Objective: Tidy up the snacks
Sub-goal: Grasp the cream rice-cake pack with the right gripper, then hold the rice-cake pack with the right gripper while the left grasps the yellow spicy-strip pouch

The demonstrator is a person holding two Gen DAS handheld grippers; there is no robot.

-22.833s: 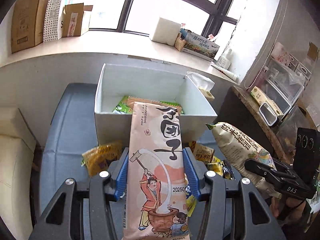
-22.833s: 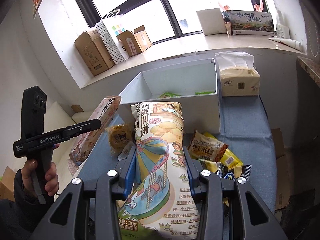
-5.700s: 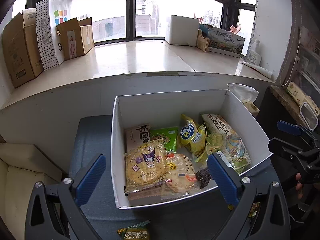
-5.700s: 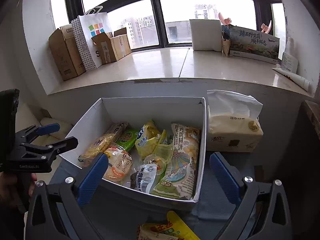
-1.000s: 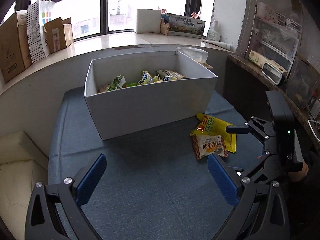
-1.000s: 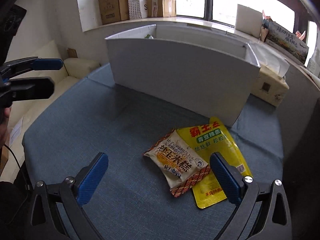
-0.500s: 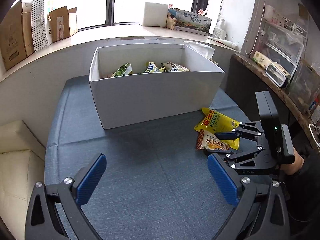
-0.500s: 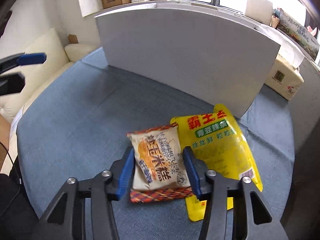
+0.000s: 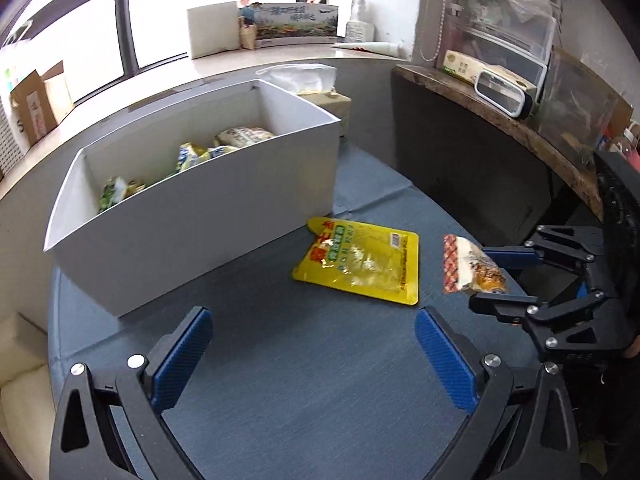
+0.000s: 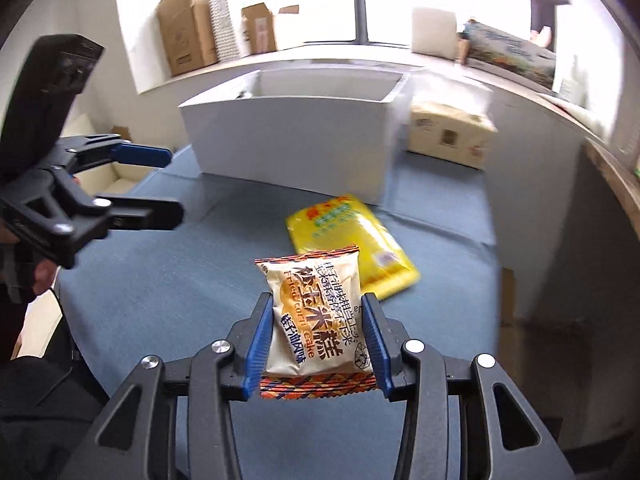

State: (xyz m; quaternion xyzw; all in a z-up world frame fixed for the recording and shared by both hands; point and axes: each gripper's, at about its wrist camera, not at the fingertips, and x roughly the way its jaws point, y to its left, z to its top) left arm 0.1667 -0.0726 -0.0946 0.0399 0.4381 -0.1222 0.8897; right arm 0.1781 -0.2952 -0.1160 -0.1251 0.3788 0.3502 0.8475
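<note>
Still risky: right claw [image 10: 318, 338] pinches corn cake packet [image 10: 316, 320] by its sides, lifted clear of tabletop [image 10: 168, 296]; soft bag may slip or snag white box [image 10: 292, 148] wall. Left claw [image 9: 312, 354] wide, empty. Yellow pouch [image 9: 362, 266] lies flat beside box. Blue cloth surface; window sill with cardboard boxes [image 10: 188, 32] behind.

The open box [image 9: 192, 236] stands toward the rear of the padded surface [image 9: 304, 380], holding several snack packets [image 9: 224, 148]. A flat pouch [image 9: 360, 264] lies on the surface just before the box's right front corner. A tissue pack [image 10: 448, 136] sits right of the box, against the rear edge. A windowsill [image 9: 280, 56] runs behind.
</note>
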